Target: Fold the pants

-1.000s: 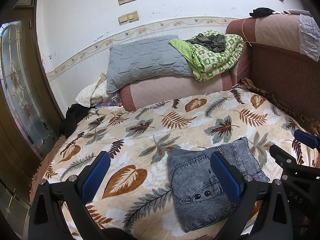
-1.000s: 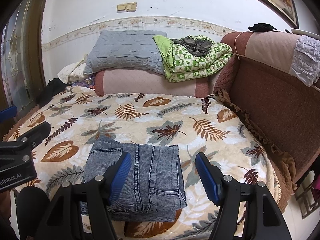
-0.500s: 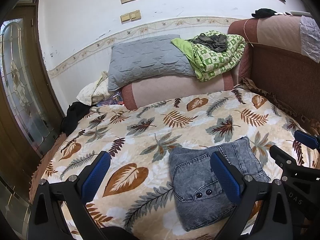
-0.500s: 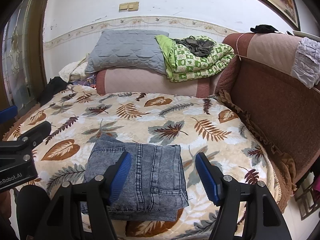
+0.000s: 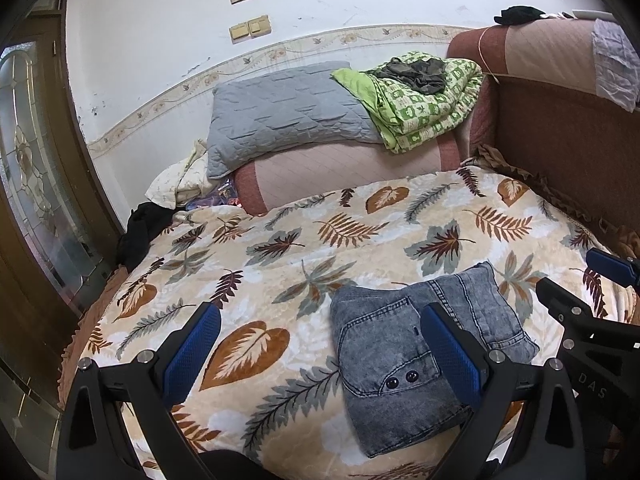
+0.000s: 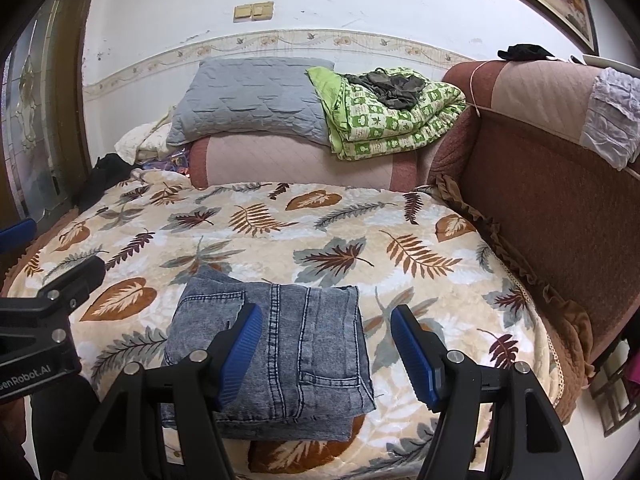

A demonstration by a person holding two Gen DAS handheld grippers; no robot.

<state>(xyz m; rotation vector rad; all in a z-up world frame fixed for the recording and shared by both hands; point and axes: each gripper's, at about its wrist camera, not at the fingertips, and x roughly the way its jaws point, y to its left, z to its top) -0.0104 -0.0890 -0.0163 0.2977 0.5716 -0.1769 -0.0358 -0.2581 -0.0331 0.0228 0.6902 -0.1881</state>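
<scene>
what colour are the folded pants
Grey-blue acid-washed denim; the folded pants show best in the right wrist view.

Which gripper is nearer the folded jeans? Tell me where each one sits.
Right, slightly. The right gripper hangs open over the folded jeans, straddling their right edge; the left gripper, also open, sits mostly left of them over the leaf-print blanket.

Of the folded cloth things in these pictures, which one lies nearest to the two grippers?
The folded grey-blue jeans on the leaf-print blanket, just in front of both open grippers. The green checked quilt and grey pillow sit far back by the wall.
</scene>
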